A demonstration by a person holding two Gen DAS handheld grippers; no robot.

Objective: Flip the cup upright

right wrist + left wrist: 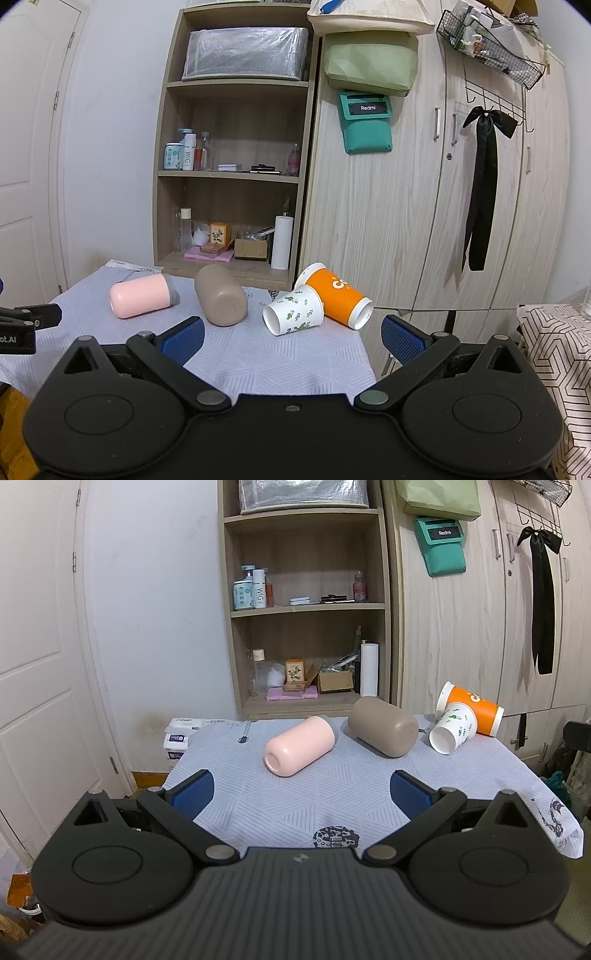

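Several cups lie on their sides on the cloth-covered table: a pink cup, a brown cup, a white paper cup with green leaves, and an orange paper cup behind it. My left gripper is open and empty, short of the pink cup. My right gripper is open and empty, just short of the white paper cup. Part of the left gripper shows at the left edge of the right wrist view.
A wooden shelf unit with bottles and boxes stands behind the table. A wardrobe with a black ribbon and hanging pouches is to the right. The table's right edge lies near the paper cups. A white door is at the left.
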